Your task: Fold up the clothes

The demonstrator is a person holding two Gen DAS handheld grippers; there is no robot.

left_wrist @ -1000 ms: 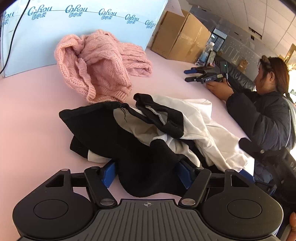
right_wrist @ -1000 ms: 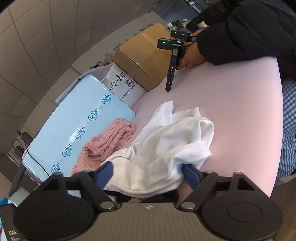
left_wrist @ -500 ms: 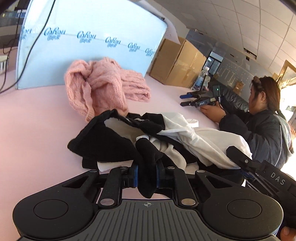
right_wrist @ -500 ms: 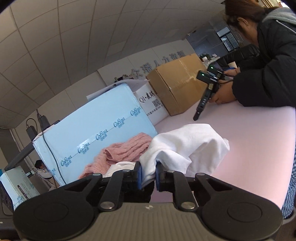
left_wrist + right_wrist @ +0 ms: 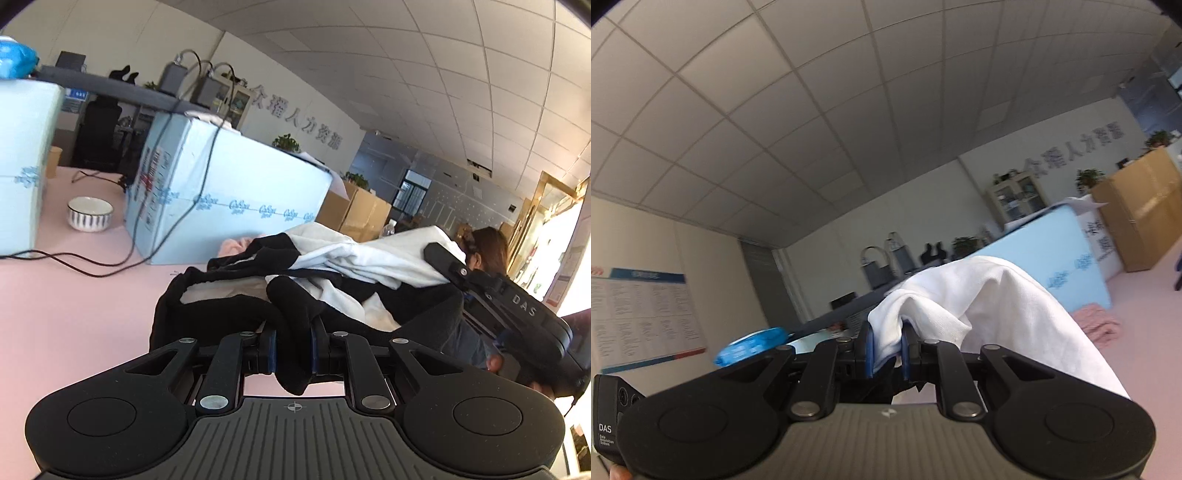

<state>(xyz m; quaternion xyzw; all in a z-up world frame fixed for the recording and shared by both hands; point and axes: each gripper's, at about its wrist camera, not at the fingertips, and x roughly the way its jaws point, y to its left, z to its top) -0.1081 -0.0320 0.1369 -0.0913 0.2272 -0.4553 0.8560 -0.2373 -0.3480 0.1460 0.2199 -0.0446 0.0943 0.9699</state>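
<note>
A black-and-white garment [image 5: 332,273] hangs between my two grippers, lifted off the pink table [image 5: 66,317]. My left gripper [image 5: 293,350] is shut on a black part of it. My right gripper [image 5: 886,350] is shut on a white part [image 5: 997,302], which drapes over its right side. The right gripper's body [image 5: 517,314] shows at the right of the left wrist view. A pink knit sweater [image 5: 1097,325] lies on the table by the blue box; only a bit of it shows in the left wrist view [image 5: 236,245].
A large light-blue box [image 5: 229,206] stands at the back with black cables [image 5: 110,264] trailing over it. A striped bowl [image 5: 89,213] sits to its left. Cardboard boxes [image 5: 1141,210] stand further right. A person [image 5: 484,247] sits behind the garment.
Both grippers have risen and tilted up with the garment, which has lifted off the table. A second ago both grippers were open around the cloth; they shut on it half a second ago.
</note>
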